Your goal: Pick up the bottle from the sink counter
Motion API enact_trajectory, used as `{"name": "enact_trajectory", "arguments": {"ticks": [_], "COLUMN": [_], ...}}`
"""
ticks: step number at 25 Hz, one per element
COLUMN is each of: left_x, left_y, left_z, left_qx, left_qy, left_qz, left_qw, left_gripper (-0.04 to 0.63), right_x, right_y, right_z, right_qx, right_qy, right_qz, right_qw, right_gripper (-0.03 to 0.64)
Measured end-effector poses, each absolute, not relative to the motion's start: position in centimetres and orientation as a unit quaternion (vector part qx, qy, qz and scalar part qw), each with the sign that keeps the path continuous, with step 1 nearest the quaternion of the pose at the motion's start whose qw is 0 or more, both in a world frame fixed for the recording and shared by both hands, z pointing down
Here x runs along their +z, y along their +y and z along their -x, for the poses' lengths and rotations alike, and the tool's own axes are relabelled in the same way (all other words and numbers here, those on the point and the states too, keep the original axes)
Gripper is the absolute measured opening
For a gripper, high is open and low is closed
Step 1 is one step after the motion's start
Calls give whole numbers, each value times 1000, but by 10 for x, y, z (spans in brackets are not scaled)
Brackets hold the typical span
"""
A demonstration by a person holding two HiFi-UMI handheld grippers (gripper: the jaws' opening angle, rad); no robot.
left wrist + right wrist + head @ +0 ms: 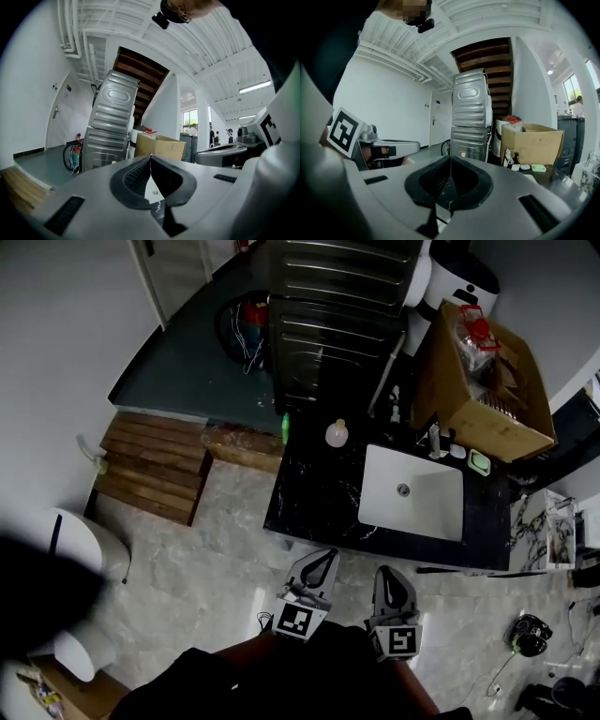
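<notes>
**Item: bottles on the bench, and your two tools.**

- Bench: dark stone top with a white sink set in its right half. It lies at 12 o'clock from you.
- Green bottle: slim and upright, at the far left corner of the bench, at 11 o'clock from your tools.
- White bottle: round-bodied and upright, just right of the green one and apart from it. It stands behind the sink's left rim, near 12 o'clock from your left tool. Which of the two the task means, you cannot tell.
- Left tool: jaws together, nothing between them. It hangs short of the bench's near edge.
- Right tool: jaws together, empty, level with the left one, facing the sink.
- Cardboard box: at the far right, well apart from both bottles.
- Reach: both bottles sit on the left, so your left tool looks nearer. Their long axes stand vertical, so a level approach across the bench should suit, with the jaws parted first.
</notes>
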State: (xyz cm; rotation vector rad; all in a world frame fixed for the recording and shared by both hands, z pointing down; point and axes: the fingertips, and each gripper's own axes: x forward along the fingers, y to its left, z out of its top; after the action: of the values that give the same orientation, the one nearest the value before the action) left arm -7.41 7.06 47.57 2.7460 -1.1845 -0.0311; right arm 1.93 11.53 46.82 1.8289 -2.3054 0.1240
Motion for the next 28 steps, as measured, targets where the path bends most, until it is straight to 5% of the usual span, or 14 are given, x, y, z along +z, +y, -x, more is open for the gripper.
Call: {"name": "enact_trajectory", "arguments": {"ticks": [28], "left_x": [507], "left_y": [-28], "left_z": [102], "left_qx": [46], "left_qy": [-432], "left_qz": [-897], "left_qw": [83], "left_gripper": [15], "right_x": [495], "right_y": [35], "right_z": [-30], "right_qx": [64], "right_qy": [-789], "right_qz": [-604], "right_qw": [92], "right_gripper": [40]}}
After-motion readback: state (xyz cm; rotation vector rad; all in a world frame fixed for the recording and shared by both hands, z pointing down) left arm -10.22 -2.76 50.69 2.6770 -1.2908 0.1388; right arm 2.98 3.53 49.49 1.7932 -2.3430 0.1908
